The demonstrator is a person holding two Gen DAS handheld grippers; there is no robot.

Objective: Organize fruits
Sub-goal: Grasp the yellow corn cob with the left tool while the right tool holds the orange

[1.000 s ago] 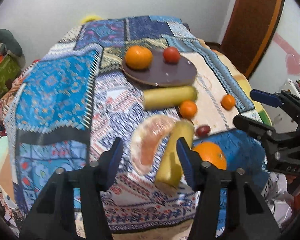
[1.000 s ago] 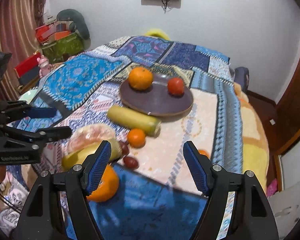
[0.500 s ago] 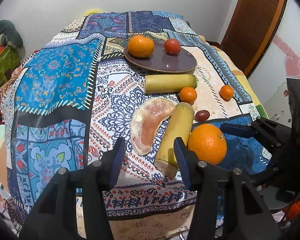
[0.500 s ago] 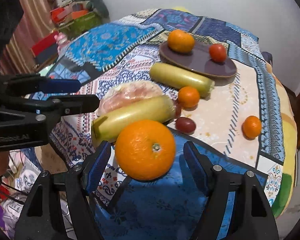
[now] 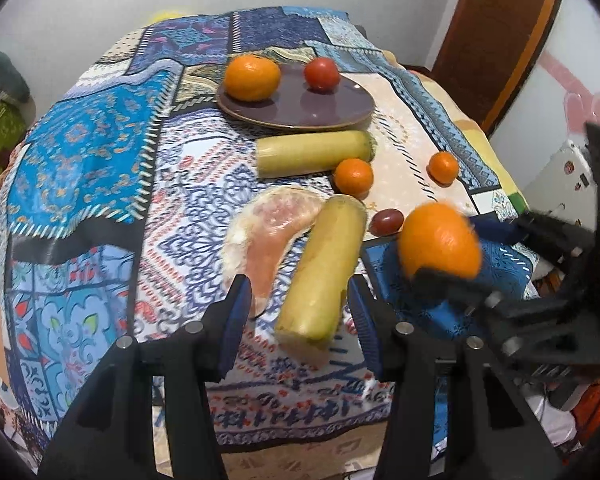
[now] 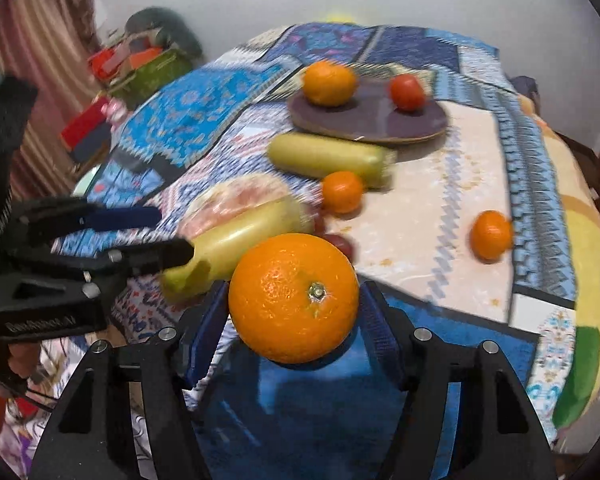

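A large orange [image 6: 294,298] sits between the fingers of my right gripper [image 6: 294,316]. Its jaws are closing and both blue pads touch the orange's sides. In the left wrist view the same orange [image 5: 440,240] looks blurred at the right. My left gripper [image 5: 300,316] is open, with the near end of a yellow-green cut fruit [image 5: 320,272] between its fingers and a gap on each side. A peeled pomelo segment [image 5: 268,236] lies against that fruit. The purple plate [image 5: 340,108] at the back carries an orange [image 5: 252,78] and a tomato [image 5: 321,74].
A second yellow-green fruit [image 5: 312,154], two mandarins [image 5: 353,176] [image 5: 443,167] and a dark red grape [image 5: 386,221] lie on the patchwork cloth [image 5: 80,152]. The table's front edge is just under the grippers. A wooden door [image 5: 500,40] stands back right, boxes [image 6: 156,68] at the left.
Both grippers sank toward the table. The right jaws came around the large orange and narrowed onto it. The left fingers now straddle the near yellow-green fruit.
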